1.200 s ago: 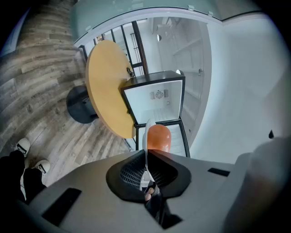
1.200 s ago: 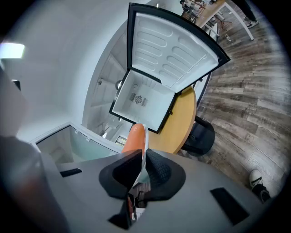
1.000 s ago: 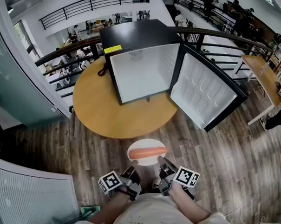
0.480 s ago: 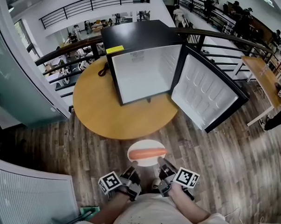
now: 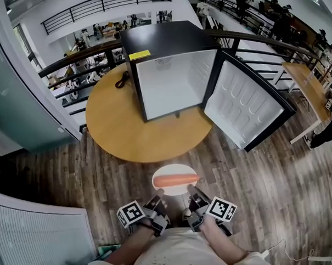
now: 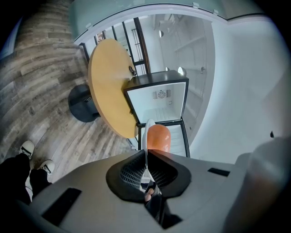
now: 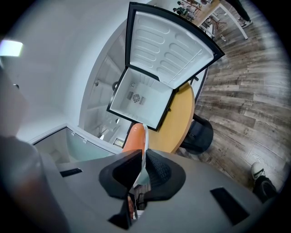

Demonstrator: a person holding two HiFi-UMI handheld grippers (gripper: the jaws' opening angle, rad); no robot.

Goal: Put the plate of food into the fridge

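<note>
A white plate (image 5: 159, 172) carrying an orange sausage (image 5: 176, 180) is held level above the wood floor, in front of the round table. My left gripper (image 5: 158, 203) is shut on the plate's near left rim and my right gripper (image 5: 192, 199) is shut on its near right rim. In the left gripper view the plate (image 6: 146, 150) shows edge-on between the jaws with the sausage (image 6: 158, 137) beyond. The right gripper view shows the same plate (image 7: 143, 150) and sausage (image 7: 135, 138). The black mini fridge (image 5: 165, 40) stands on the table with its door (image 5: 246, 110) swung open to the right and its white inside (image 5: 169, 82) bare.
The round wooden table (image 5: 117, 126) stands between me and the fridge. A dark cable (image 5: 121, 80) lies on it left of the fridge. A black railing (image 5: 80, 53) runs behind. A wooden desk (image 5: 307, 84) stands at the far right. A glass partition (image 5: 22, 108) rises on the left.
The plate with both grippers has stayed in place before me. The view has shifted slightly, and the table and fridge sit a little nearer.
</note>
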